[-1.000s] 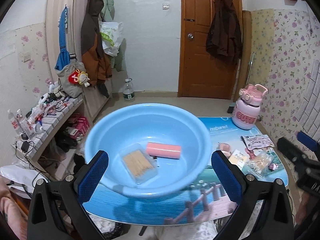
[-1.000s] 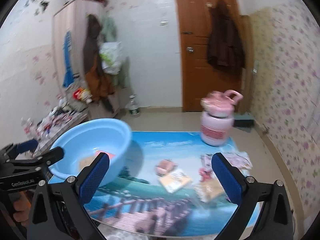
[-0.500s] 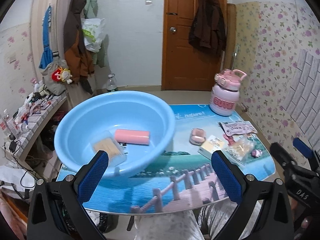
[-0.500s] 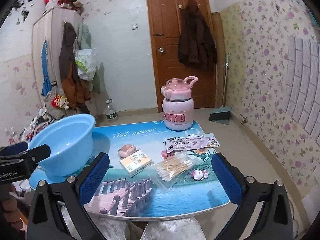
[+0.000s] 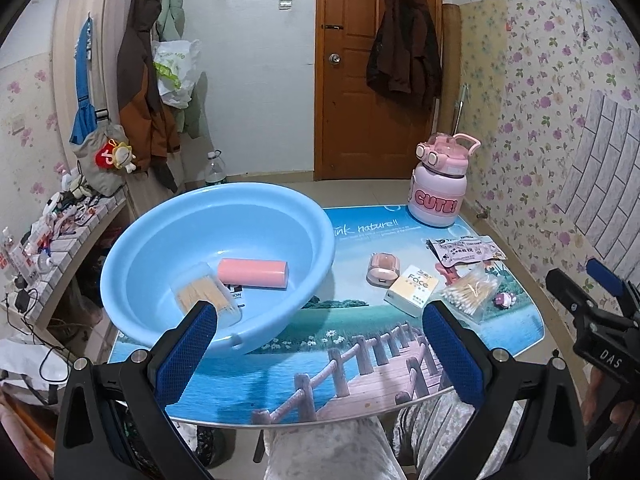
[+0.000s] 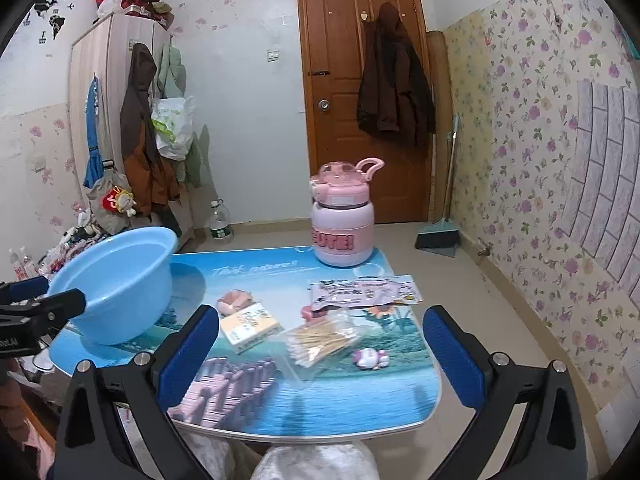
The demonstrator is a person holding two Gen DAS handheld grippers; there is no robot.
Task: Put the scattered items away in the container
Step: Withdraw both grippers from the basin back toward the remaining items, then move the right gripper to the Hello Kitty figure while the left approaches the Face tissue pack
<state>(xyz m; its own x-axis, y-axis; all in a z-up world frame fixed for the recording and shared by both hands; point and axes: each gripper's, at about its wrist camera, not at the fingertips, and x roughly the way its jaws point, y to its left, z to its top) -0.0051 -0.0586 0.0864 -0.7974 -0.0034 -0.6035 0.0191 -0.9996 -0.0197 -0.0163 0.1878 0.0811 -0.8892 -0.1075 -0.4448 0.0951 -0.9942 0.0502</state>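
Blue plastic fills the left of the left wrist view: the basin (image 5: 216,264) already holds a pink roll (image 5: 253,274) and a toothpick box (image 5: 206,296). The left hand-held gripper (image 5: 316,354) is spread wide and empty.

Lower centre of the right wrist view, the swab bag (image 6: 324,342) lies between the spread, empty fingers of the right hand-held gripper (image 6: 320,356). The bag is probably best pinched at mid-bundle, with the box (image 6: 250,326) beside it kept clear.
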